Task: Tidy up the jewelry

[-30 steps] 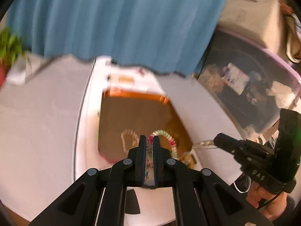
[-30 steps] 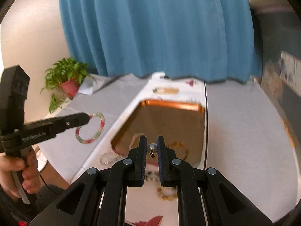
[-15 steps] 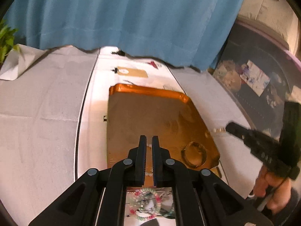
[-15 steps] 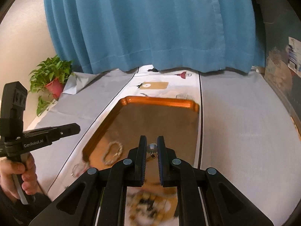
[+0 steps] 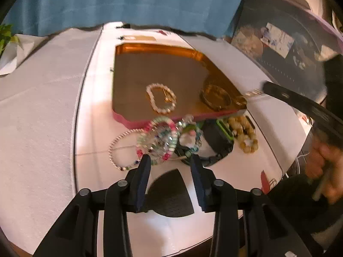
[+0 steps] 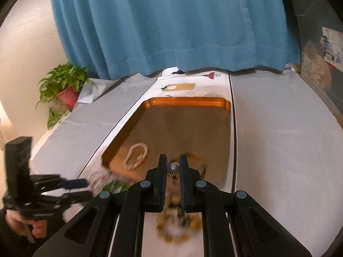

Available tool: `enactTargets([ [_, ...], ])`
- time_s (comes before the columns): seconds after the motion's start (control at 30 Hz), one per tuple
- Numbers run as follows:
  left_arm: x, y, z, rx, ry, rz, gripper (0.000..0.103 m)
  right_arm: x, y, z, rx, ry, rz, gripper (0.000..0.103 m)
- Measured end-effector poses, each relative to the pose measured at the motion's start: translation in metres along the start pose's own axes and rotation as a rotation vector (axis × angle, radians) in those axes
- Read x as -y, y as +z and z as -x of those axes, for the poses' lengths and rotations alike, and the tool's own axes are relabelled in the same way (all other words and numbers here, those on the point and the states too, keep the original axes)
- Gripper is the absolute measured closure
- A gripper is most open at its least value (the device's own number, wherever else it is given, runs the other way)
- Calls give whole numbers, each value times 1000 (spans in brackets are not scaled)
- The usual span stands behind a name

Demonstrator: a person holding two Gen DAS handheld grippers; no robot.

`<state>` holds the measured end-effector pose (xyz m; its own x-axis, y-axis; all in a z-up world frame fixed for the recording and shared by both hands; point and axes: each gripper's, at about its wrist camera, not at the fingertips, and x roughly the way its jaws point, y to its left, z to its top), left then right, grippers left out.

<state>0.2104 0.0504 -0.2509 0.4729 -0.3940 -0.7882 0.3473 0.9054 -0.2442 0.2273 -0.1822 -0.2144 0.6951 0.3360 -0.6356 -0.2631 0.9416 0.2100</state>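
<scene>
Two bracelets in tray; left gripper fingers just parted.

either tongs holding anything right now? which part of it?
Left tongs: nothing held; jaws have just been opening, empty, above the bracelet pile. Right tongs: shut on a small metal clasp, pinched at its rounded end; the rest is too blurred to tell.

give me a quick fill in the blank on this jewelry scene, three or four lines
1. The tray has an ____ rim.
2. The pearl bracelet lies ____ the tray.
3. The pile of bead bracelets lies on the table ____ the tray.
4. The curtain behind the table is ____.

Missing words: orange; inside; outside; blue
</scene>
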Motion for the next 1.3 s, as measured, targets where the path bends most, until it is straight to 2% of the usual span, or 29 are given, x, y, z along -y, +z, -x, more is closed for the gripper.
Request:
enactTargets([
  [0.03,2,0,-2,3,8,-18,81,-1,-10,11,-1,-3,2,91],
  [0.07,5,1,-4,10,32,-45,82,-1,-19,20,-3,-14,7,91],
  [0.13,6,4,-7,9,31,-58,96,2,-37,34,-11,-56,32,91],
  [0.23,4,4,-5,19,42,-57,102,13,-62,42,-39,-82,38,91],
  [0.4,1,1,3,37,17,-10,103,33,-89,40,-45,-93,11,91],
  [0.5,2,1,13,53,18,-3,103,34,-94,34,-51,-102,42,91],
  [0.6,0,0,18,60,55,3,103,31,-99,26,-82,-116,75,91],
  [0.67,-4,0,14,27,57,12,95,30,-101,22,-93,-117,80,91],
  [0.73,-5,-2,10,11,75,1,79,28,-101,21,-85,-126,93,90],
  [0.8,-3,-4,8,15,84,-19,69,27,-102,21,-80,-129,101,90],
  [1.0,-4,-5,-6,5,118,-44,69,26,-102,17,-65,-134,108,88],
  [1.07,-3,-1,-10,9,144,-67,74,25,-101,14,-62,-139,110,87],
  [1.13,-4,2,-12,16,161,-81,97,23,-99,12,-60,-145,114,85],
  [1.3,-8,2,-3,38,113,-46,99,18,-97,9,-68,-172,153,87],
])
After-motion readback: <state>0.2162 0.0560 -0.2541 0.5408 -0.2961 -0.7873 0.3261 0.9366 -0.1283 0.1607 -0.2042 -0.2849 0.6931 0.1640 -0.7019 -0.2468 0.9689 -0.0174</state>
